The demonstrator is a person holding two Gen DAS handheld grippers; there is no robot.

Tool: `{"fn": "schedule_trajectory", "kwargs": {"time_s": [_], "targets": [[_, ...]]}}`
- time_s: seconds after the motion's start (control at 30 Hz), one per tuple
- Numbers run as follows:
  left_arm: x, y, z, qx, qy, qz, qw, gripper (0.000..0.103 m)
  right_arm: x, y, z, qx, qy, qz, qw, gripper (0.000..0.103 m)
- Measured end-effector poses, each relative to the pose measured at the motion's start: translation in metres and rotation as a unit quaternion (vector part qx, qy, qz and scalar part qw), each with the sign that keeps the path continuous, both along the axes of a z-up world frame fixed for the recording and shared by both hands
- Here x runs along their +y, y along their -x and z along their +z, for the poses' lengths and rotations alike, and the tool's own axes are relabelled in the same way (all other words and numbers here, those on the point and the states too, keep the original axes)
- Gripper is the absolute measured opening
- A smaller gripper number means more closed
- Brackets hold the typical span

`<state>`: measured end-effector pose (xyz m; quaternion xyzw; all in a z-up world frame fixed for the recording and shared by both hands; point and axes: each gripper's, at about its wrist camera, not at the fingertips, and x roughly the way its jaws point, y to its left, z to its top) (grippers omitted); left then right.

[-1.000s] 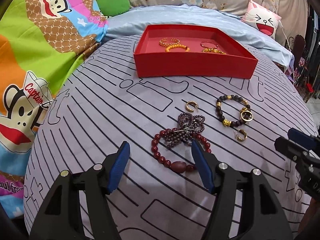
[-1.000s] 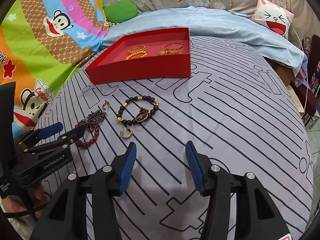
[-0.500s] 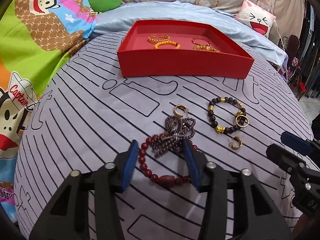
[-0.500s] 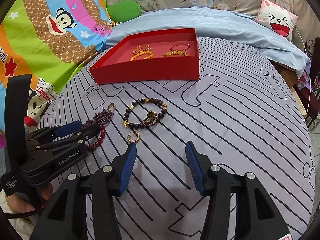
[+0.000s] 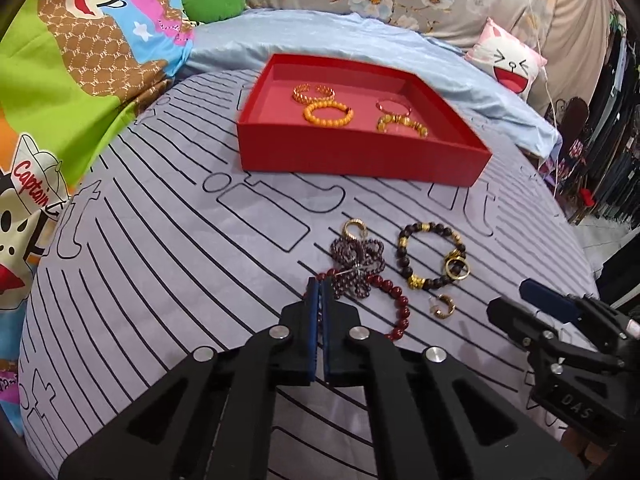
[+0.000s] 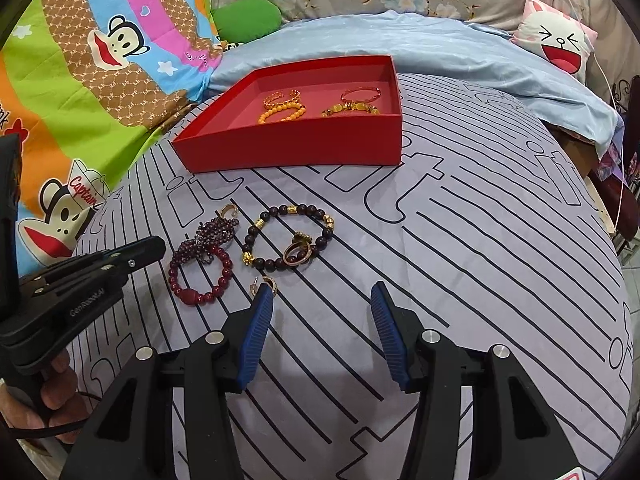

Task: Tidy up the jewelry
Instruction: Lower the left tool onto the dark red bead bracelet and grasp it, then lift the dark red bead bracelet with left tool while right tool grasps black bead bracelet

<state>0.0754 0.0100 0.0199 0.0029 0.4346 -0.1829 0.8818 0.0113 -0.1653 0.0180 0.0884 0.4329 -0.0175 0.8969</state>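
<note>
A bed point(image 5: 180, 248) dressed in a grey sheet with black line patterns filled the scene, with a cartoon-monkey blanket point(image 6: 80, 92) on its left and a laughing-face cushion point(image 6: 560, 44) at the far right. You held the left gripper point(image 5: 319, 286) with its blue pads drawn almost together, tips at the edge of the red bead bracelet point(image 5: 400, 304); whether a bead was pinched between them could not be told. From the right wrist view that bracelet point(image 6: 200, 276) lay flat as a full ring, overlapped at its far side by a tangled purple bead strand point(image 6: 212, 236). Your right gripper point(image 6: 320, 308) hung wide open and empty above the sheet, its left pad just over a gold hoop earring point(image 6: 269, 282). Just beyond it lay a dark bead bracelet point(image 6: 288, 236) with gold rings point(image 6: 298, 254) resting on its near edge. A second hoop earring point(image 6: 229, 210) sat at the far end of the purple strand. Farther back stood the red tray point(image 6: 292, 148), holding a gold bangle point(image 6: 282, 97), an orange bead bracelet point(image 6: 282, 113), a thin red bangle point(image 6: 360, 94) and a yellow stone bracelet point(image 6: 352, 109).
</note>
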Motion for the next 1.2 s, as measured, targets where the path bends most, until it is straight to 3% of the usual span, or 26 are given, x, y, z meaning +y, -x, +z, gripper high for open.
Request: {"fn": "schedule_trajectory", "kwargs": {"time_s": [0.2, 0.33, 0.4, 0.5, 0.57, 0.63, 0.77, 1.0, 1.07, 1.2], "targets": [[0.000, -0.003, 0.005, 0.004, 0.010, -0.012, 0.9999, 0.003, -0.001, 0.000, 0.001, 0.000, -0.001, -0.001, 1.000, 0.050], [-0.011, -0.008, 0.002, -0.001, -0.001, -0.018, 0.9998, 0.046, -0.002, 0.000, 0.003, -0.002, 0.001, 0.000, 1.000, 0.050], [-0.017, -0.012, 0.000, -0.006, -0.008, -0.021, 0.9997, 0.050, -0.002, -0.001, 0.003, -0.002, 0.001, -0.001, 1.000, 0.050], [-0.024, -0.020, -0.008, 0.001, -0.017, -0.023, 0.9996, 0.049, -0.002, -0.004, 0.002, 0.000, 0.002, 0.000, 1.000, 0.050], [-0.027, -0.025, -0.014, 0.011, -0.018, -0.028, 0.9994, 0.035, -0.003, -0.006, 0.001, 0.001, 0.002, 0.001, 1.000, 0.050], [-0.029, -0.027, -0.017, 0.016, -0.015, -0.033, 0.9992, 0.032, -0.003, -0.007, 0.000, 0.002, 0.001, 0.002, 1.000, 0.050], [-0.032, -0.022, -0.015, 0.007, -0.011, -0.048, 0.9988, 0.012, -0.005, -0.011, -0.002, 0.005, -0.002, 0.000, 1.000, 0.050], [-0.022, -0.015, -0.005, 0.007, 0.007, -0.037, 0.9993, 0.009, -0.002, -0.019, -0.002, 0.004, -0.002, 0.004, 1.000, 0.050], [-0.017, -0.012, 0.000, 0.005, 0.013, -0.032, 0.9994, 0.000, -0.001, -0.021, -0.002, 0.003, -0.002, 0.007, 1.000, 0.048], [-0.010, -0.011, 0.009, 0.000, 0.022, -0.024, 0.9995, 0.000, 0.003, -0.032, -0.002, 0.001, -0.004, 0.013, 1.000, 0.043]]}}
